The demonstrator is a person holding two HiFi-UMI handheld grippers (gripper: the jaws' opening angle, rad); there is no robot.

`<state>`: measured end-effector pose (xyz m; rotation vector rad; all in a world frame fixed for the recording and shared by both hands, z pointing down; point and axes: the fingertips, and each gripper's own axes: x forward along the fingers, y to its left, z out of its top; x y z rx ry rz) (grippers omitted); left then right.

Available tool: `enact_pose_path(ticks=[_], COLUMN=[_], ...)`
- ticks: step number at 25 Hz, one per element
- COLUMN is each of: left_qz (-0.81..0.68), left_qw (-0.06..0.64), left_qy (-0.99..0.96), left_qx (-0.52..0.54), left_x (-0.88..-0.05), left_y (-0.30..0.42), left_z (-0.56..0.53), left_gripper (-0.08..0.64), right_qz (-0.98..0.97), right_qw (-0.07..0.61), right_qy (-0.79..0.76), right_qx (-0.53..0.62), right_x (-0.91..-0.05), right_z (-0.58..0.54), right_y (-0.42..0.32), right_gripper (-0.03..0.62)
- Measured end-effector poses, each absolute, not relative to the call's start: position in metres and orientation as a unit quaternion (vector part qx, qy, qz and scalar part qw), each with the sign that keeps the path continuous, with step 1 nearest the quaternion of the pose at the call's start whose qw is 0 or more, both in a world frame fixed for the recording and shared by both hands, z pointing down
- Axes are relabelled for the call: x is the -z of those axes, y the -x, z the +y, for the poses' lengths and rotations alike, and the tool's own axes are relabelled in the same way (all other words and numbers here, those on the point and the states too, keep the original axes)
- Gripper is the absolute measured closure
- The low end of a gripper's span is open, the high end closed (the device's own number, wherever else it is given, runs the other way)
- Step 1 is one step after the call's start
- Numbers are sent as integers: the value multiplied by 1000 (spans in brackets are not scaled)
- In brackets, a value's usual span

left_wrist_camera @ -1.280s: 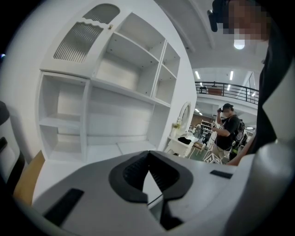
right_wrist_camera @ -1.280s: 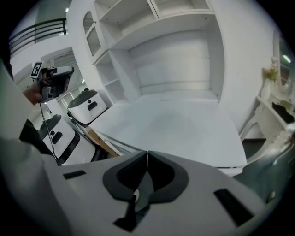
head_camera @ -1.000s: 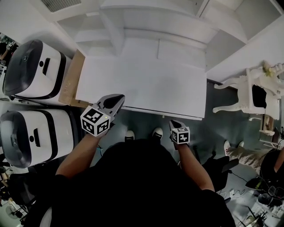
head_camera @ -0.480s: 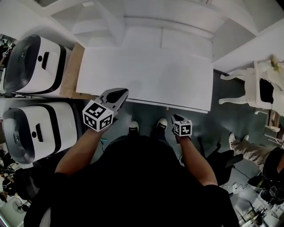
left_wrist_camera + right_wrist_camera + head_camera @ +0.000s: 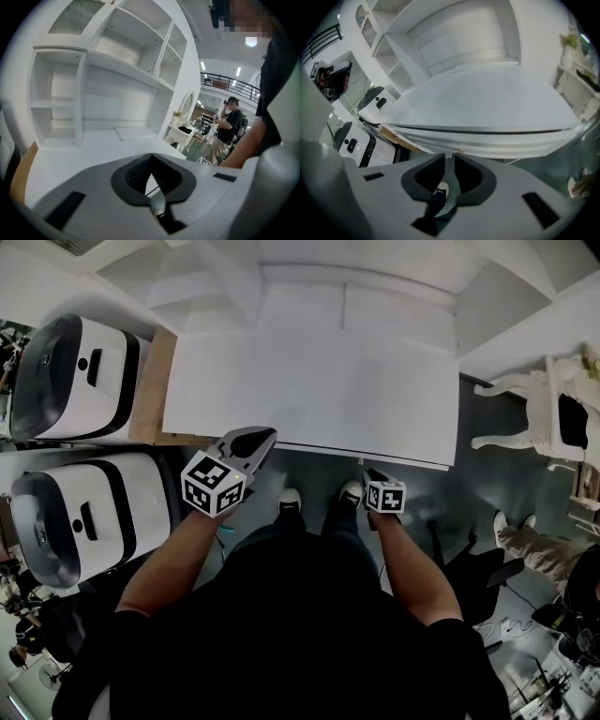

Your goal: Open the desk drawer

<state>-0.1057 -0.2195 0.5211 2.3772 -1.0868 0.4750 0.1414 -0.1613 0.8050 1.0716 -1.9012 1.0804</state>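
The white desk [image 5: 309,390] with a shelf unit behind it fills the head view's middle. Its shallow drawer front [image 5: 487,140] runs under the top's near edge and carries a small knob [image 5: 461,151]. My right gripper [image 5: 373,473] hangs just in front of that edge and points steeply down. In the right gripper view the right gripper [image 5: 452,155] has a narrow gap at its tips, its jaws are opening with nothing between them, and the knob lies just beyond. My left gripper [image 5: 255,437] hovers over the desk's front left corner. In the left gripper view the left gripper [image 5: 151,155] has its tips together, empty.
Two white-and-black machines [image 5: 70,381] [image 5: 75,521] stand left of the desk beside a brown board [image 5: 150,390]. A white ornate chair [image 5: 553,418] is at the right. My shoes [image 5: 291,501] are under the desk's edge. Another person [image 5: 229,126] stands further off.
Both grippers have sunk a little and now sit closer to the desk's front edge. The head view has leaned forward, so the desk has slid down in the picture.
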Motion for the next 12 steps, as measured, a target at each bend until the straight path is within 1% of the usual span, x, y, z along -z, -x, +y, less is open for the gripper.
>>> enact_pose_path(ticks=[4,7,12], left_qz=[-393,-386,-386], left_qw=[248,250,257], left_qy=[-867,-869,-865], left_qx=[-178,-182,-193], left_x=[-531,-536,-545], left_y=[103,101,108], left_z=[-218,-215,-207], left_gripper=[551,551,551], right_qz=[-727,-714,-698], right_qw=[350,355,350], right_qy=[-416,-430,-448], right_qx=[-419,-422,-436], right_x=[-817,-830,-848], right_z=[-163,-165,-170], right_y=[-138,-139,-142], right_gripper=[518,477,472])
